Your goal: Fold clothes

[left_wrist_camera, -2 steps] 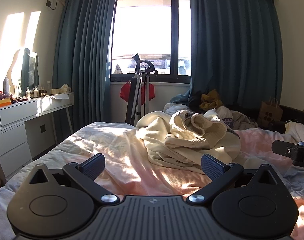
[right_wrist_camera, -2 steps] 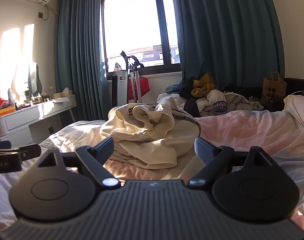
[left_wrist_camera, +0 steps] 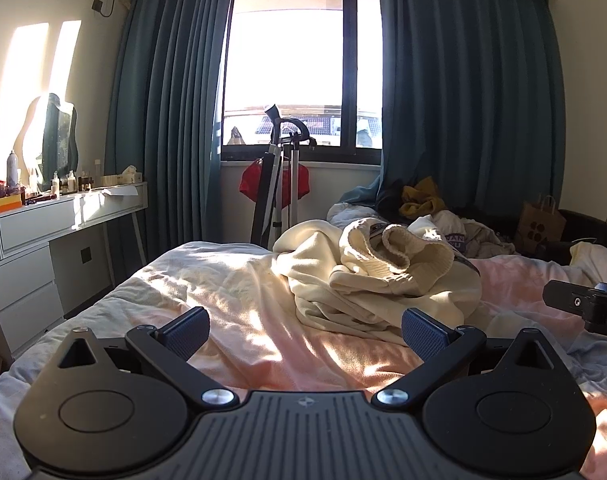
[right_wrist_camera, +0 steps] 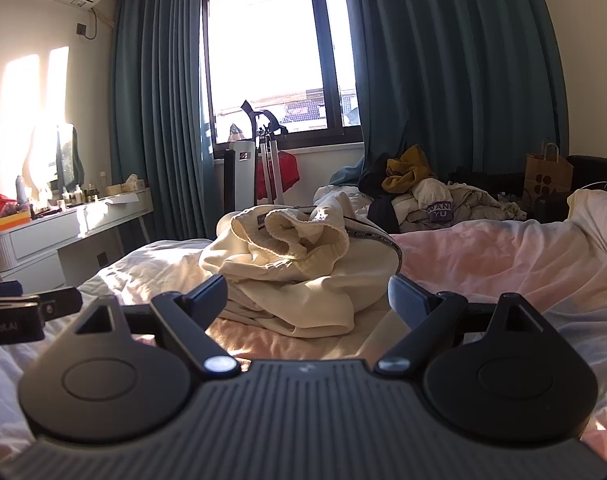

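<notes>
A crumpled cream sweatshirt (left_wrist_camera: 383,276) lies in a heap on the bed (left_wrist_camera: 231,280), also seen in the right wrist view (right_wrist_camera: 299,264). My left gripper (left_wrist_camera: 305,330) is open and empty, held above the sheet just short of the heap's left side. My right gripper (right_wrist_camera: 307,300) is open and empty, close in front of the heap. The right gripper shows at the right edge of the left wrist view (left_wrist_camera: 583,306). The left gripper shows at the left edge of the right wrist view (right_wrist_camera: 27,312).
A pile of other clothes (right_wrist_camera: 423,196) lies at the bed's far end. A white dresser (left_wrist_camera: 43,240) with bottles stands left. A stand with a red garment (left_wrist_camera: 279,184) is under the window. A paper bag (right_wrist_camera: 547,172) sits far right.
</notes>
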Demonstrator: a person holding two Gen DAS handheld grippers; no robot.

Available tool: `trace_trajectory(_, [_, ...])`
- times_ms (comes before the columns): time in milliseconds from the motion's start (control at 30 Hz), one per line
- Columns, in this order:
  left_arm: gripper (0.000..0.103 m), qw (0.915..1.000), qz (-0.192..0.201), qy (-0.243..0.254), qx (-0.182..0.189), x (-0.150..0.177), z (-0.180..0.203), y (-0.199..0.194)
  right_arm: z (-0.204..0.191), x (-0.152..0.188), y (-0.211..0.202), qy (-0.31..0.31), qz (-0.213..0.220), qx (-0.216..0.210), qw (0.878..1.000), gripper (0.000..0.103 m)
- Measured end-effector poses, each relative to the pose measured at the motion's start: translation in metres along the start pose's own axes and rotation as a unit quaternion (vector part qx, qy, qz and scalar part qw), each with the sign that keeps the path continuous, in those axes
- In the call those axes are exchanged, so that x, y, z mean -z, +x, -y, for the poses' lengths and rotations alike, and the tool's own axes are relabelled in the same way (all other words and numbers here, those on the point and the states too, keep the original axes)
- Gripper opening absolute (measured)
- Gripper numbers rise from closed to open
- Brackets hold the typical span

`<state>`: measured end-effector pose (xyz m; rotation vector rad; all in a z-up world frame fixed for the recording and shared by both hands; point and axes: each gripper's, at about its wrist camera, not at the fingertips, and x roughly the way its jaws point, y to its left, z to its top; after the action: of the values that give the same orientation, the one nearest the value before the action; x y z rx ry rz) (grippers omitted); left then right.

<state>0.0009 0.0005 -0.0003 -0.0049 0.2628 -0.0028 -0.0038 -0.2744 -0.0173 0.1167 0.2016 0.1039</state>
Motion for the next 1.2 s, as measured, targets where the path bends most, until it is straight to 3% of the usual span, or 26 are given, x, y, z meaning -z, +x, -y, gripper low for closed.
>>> trace_trajectory(867, [0.103, 0.9999, -0.012, -0.003, 0.011, 0.0027, -0.0018, 0.0052, -0.0029, 0.0048, 0.0063, -0.008, -0.008, 0.005, 1.000, 0.089])
trace_trajectory(1200, [0.103, 0.9997, 0.003, 0.012, 0.021, 0.0046, 0.0052, -0.0001, -0.0049, 0.0050, 0.0052, -0.016, -0.004, 0.013, 1.000, 0.089])
